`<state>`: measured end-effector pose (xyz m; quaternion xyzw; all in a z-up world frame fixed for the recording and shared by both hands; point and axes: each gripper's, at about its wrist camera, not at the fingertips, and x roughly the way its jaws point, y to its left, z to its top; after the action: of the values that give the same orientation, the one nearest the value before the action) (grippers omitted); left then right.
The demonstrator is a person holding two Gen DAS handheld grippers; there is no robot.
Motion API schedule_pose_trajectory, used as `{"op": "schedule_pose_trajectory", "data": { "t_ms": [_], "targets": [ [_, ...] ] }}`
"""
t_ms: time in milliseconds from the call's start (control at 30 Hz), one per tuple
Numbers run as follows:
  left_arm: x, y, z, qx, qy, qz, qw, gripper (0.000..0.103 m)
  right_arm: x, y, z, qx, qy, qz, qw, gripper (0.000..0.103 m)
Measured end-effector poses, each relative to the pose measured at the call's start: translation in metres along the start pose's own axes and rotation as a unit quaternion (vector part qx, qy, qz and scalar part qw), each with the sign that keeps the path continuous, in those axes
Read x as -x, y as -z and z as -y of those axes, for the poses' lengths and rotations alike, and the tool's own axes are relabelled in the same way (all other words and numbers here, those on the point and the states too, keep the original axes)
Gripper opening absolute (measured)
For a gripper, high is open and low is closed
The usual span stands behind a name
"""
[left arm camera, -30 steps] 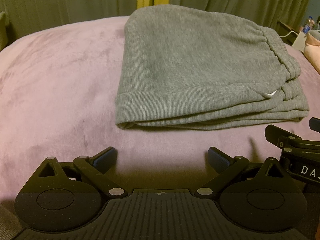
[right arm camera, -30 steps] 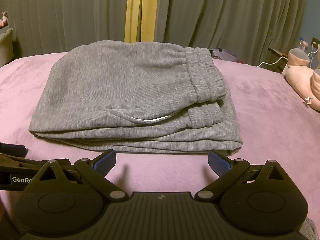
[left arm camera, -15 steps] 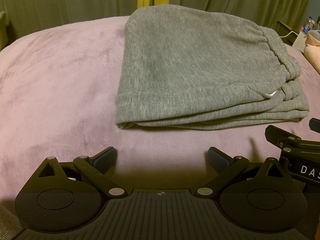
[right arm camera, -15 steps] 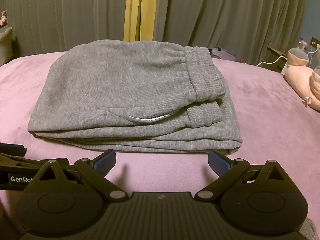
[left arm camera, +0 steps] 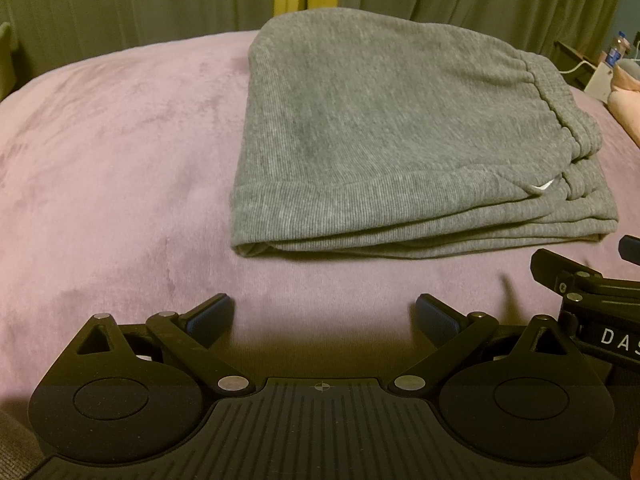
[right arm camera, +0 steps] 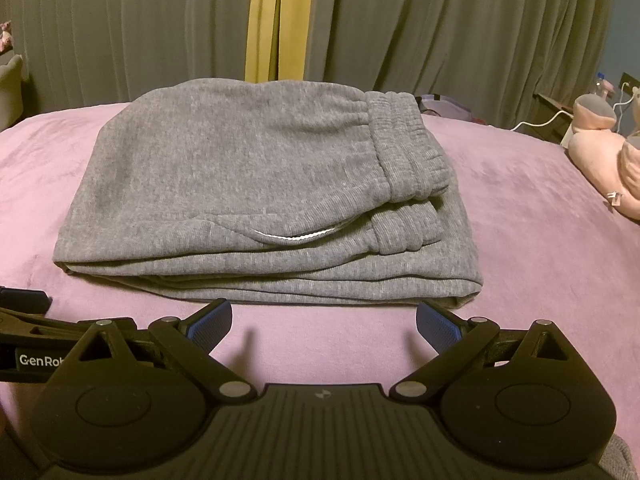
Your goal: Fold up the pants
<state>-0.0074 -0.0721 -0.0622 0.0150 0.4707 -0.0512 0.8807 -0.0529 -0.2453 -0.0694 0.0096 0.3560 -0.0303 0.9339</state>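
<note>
While I hold both tools low over the bed, my left gripper [left arm camera: 323, 316] sits nearest, its blue-padded jaws spread wide with nothing between them. My right gripper [right arm camera: 323, 322] is the same: wide apart, empty, just short of the cloth. Under them lies a soft pink plush blanket [left arm camera: 120, 168]. Just beyond, the grey ribbed-knit sweatpants [right arm camera: 248, 184] rest in a compact stack of layers, elastic waistband [right arm camera: 404, 148] on top at the right. Folding looks finished to me, though the bottom layers are partly hidden. Farther off, a pink stuffed toy [right arm camera: 604, 160] and grey-green pleated curtains [right arm camera: 420, 24].
</note>
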Motion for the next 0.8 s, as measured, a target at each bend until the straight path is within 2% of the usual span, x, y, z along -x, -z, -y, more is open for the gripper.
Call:
{"op": "schedule_pose_trajectory", "data": {
  "t_ms": [800],
  "targets": [
    [-0.0016, 0.0020, 0.0011, -0.003, 0.001, -0.004, 1.0000, 0.102, -0.0009, 0.0007, -0.0004, 0.000, 0.006, -0.001, 1.000, 0.099]
  ]
}}
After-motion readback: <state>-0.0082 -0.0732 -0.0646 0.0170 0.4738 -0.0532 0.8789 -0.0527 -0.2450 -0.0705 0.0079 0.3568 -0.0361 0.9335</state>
